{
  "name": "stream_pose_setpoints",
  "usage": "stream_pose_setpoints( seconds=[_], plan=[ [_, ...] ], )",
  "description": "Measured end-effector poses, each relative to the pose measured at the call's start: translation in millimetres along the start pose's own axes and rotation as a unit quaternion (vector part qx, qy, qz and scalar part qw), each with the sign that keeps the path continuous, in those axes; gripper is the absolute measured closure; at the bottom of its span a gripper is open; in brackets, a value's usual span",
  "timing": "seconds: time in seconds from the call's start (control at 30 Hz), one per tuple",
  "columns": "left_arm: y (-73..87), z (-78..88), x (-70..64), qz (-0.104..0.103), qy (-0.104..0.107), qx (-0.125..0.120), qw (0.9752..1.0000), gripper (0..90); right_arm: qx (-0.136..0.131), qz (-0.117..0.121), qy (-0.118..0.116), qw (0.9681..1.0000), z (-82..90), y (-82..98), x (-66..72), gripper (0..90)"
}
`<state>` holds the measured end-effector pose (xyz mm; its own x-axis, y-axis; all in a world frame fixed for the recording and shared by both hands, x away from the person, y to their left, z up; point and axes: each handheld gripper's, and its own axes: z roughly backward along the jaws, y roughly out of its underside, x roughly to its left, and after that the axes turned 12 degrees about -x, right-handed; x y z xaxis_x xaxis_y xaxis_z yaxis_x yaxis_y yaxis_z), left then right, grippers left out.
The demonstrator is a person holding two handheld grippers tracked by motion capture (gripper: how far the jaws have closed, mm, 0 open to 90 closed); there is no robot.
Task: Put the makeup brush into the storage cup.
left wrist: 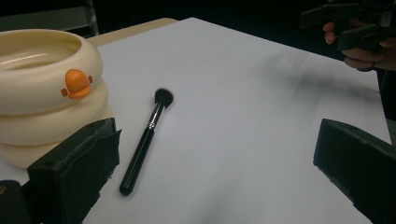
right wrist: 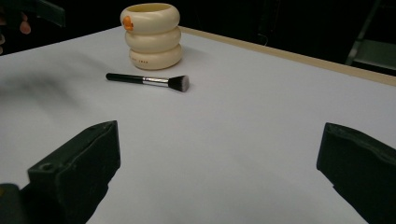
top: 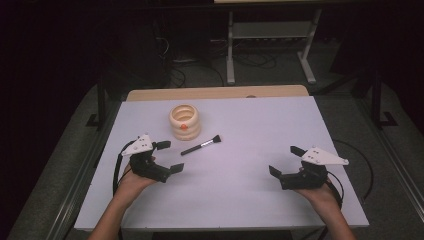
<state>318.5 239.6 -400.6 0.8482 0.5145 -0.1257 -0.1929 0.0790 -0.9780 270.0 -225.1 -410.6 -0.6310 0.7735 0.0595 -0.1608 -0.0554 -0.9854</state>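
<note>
One brush [top: 201, 145], one cream holder [top: 184, 121].

A cream ringed holder [top: 184, 121] with an orange duck mark, a black brush [top: 201, 145] with silver band, on a white table [top: 260, 130] with tan far edge.
</note>
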Motion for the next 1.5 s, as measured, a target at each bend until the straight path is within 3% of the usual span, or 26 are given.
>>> stream_pose_setpoints(
  seconds=[0.57, 1.5],
  plan=[
    [-8.6, -12.7, 1.8, -0.015, 0.007, 0.001, 0.9999, 0.0, 0.000, 0.008, 0.002, 1.0000, 0.7, -0.3, -0.3, 0.0],
    [-16.2, -36.0, 7.1, -0.017, 0.017, -0.005, 0.9997, 0.0, 0.001, 0.005, 0.002, 1.0000, 0.4, 0.2, -0.5, 0.0]
  ],
)
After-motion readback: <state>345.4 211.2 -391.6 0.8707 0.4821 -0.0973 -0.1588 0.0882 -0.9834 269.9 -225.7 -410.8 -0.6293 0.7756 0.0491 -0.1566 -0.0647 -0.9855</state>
